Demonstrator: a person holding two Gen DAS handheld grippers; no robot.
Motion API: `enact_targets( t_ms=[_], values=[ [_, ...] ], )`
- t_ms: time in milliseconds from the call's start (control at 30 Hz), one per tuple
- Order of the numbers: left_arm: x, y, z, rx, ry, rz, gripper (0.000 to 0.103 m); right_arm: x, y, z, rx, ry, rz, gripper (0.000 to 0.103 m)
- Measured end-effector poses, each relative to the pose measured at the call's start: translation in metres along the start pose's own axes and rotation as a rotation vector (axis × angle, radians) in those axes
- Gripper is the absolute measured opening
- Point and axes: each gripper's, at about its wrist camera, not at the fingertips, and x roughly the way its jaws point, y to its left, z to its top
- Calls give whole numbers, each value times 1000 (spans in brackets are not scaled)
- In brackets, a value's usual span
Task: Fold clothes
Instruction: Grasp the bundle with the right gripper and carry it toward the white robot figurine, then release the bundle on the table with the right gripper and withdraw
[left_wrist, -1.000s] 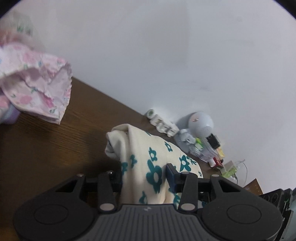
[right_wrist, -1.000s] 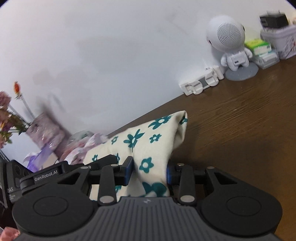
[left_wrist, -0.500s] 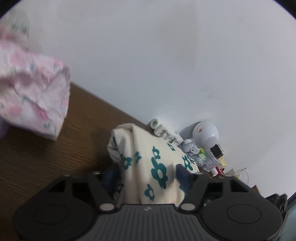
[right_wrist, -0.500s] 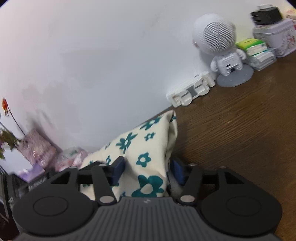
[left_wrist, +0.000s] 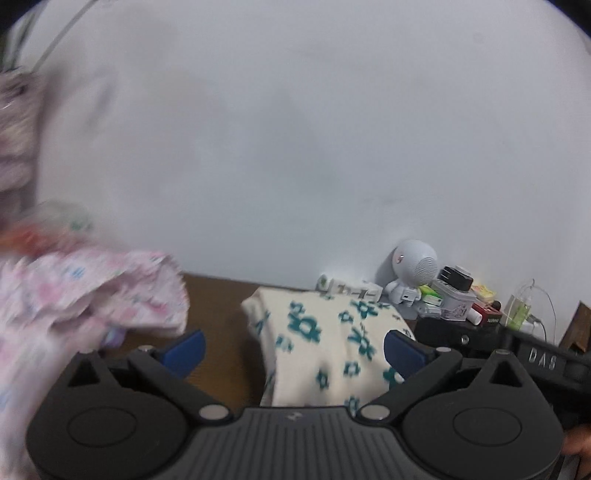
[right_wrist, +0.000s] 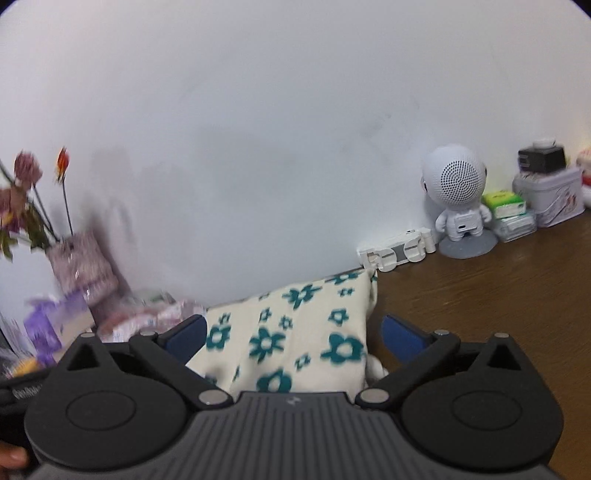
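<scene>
I see both my left gripper (left_wrist: 293, 345) and right gripper (right_wrist: 293, 334) spread wide, the folded cloth (left_wrist: 328, 343) between their jaws, seemingly untouched through the blur.

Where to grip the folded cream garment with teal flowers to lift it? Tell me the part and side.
Pinch the folded cream garment at its near edge, coming in low from the front. Both open grippers, left and right, already straddle it, and the stacked layers bulge there.

Pink floral crumpled garment (left_wrist: 85, 295) motion-blurred, cut by left edge; cream teal-flowered folded cloth's (right_wrist: 288, 332) near end hidden behind gripper body.
</scene>
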Motion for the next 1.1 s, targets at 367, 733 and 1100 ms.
enact_targets(
  t_ms=[367,733,1100],
  values=[
    [-95,-3,-39,60,33,44,103,-80,47,-49,-93,60,-75,103],
    [-226,-27,-95,194,54,93,103,-185,94,-100,-102,123,-106,103],
    [-335,-34,-140,165,92,110,103,-278,126,-158,-108,163,-66,103]
  ],
)
